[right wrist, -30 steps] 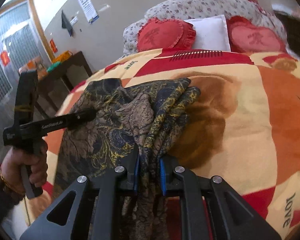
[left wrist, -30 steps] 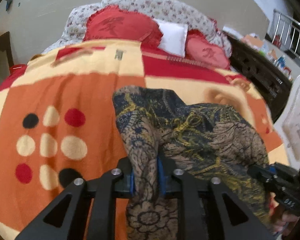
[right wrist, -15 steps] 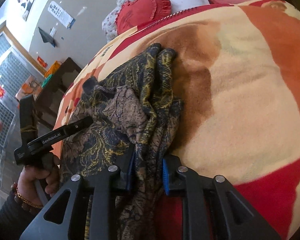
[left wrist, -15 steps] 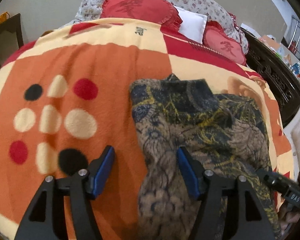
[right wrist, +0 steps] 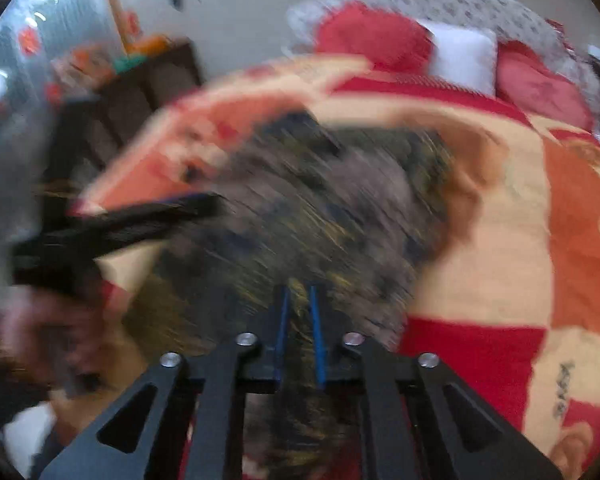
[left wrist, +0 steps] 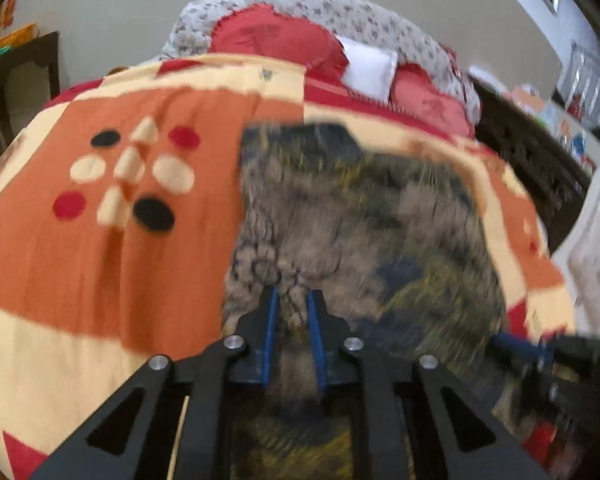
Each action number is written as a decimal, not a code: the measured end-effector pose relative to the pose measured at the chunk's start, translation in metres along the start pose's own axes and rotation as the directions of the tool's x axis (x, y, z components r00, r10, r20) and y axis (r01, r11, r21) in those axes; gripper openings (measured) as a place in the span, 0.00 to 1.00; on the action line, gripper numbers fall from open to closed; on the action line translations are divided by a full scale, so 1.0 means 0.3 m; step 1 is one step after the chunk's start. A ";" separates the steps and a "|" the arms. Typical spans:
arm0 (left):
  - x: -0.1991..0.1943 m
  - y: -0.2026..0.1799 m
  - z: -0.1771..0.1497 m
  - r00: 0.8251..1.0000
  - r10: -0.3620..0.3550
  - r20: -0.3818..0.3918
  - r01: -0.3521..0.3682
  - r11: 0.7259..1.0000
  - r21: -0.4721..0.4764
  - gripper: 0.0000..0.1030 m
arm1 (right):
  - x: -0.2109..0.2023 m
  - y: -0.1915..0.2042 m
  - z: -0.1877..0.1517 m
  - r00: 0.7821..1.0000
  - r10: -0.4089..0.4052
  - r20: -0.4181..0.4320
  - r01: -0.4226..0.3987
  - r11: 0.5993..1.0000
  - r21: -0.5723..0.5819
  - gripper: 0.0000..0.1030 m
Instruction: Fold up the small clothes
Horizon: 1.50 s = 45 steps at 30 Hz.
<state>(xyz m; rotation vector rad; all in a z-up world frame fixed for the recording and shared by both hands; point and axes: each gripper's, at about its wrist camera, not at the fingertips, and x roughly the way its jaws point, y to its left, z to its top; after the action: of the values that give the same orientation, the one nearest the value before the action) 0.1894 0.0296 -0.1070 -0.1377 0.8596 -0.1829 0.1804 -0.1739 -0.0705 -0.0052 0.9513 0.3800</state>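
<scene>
The dark blue and tan patterned garment [left wrist: 352,216] lies on the orange, cream and red blanket [left wrist: 100,264] toward the foot edge of the bed. The left gripper [left wrist: 293,312] has just closed and is clamped on the cloth's near edge; the right gripper [right wrist: 300,304] has likewise closed on a fold. Judgement: both grips should lift evenly, keeping the held edge taut before laying it over. Motion blur hides the garment's outline, its type and the layer count; the near hem is cut off.
</scene>
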 end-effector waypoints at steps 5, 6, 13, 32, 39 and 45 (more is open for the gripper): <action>-0.032 -0.015 -0.031 1.000 0.019 0.010 -0.020 0.999 0.046 0.14 | -0.010 -0.076 -0.078 0.998 0.058 0.026 -0.060 0.995 0.080 0.08; -0.053 -0.017 -0.026 1.000 0.022 0.005 -0.023 0.999 0.036 0.14 | -0.021 -0.083 -0.072 0.998 0.062 0.023 -0.064 0.993 0.095 0.08; -0.215 -0.069 -0.196 0.993 -0.107 -0.043 0.109 0.992 0.062 0.14 | -0.202 0.072 -0.134 0.994 0.096 0.054 -0.091 0.993 -0.077 0.08; 0.100 -0.048 0.360 0.998 -0.031 -0.057 0.025 0.994 -0.105 0.24 | -0.017 -0.064 0.293 0.994 -0.074 0.077 0.056 0.976 0.212 0.11; 0.299 -0.110 0.435 0.997 0.028 -0.065 -0.027 1.000 0.016 0.30 | 0.216 -0.173 0.322 0.989 -0.103 -0.110 0.126 0.964 0.233 0.10; 0.330 -0.040 0.389 0.996 -0.085 0.034 0.087 0.994 -0.064 0.32 | 0.213 -0.207 0.234 0.998 -0.056 0.019 0.052 0.982 0.179 0.05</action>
<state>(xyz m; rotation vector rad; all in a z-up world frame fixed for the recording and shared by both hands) 0.3403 0.0021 -0.1025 -0.2381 0.8292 -0.2329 0.2891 -0.1998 -0.0901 0.1368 0.9573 0.2429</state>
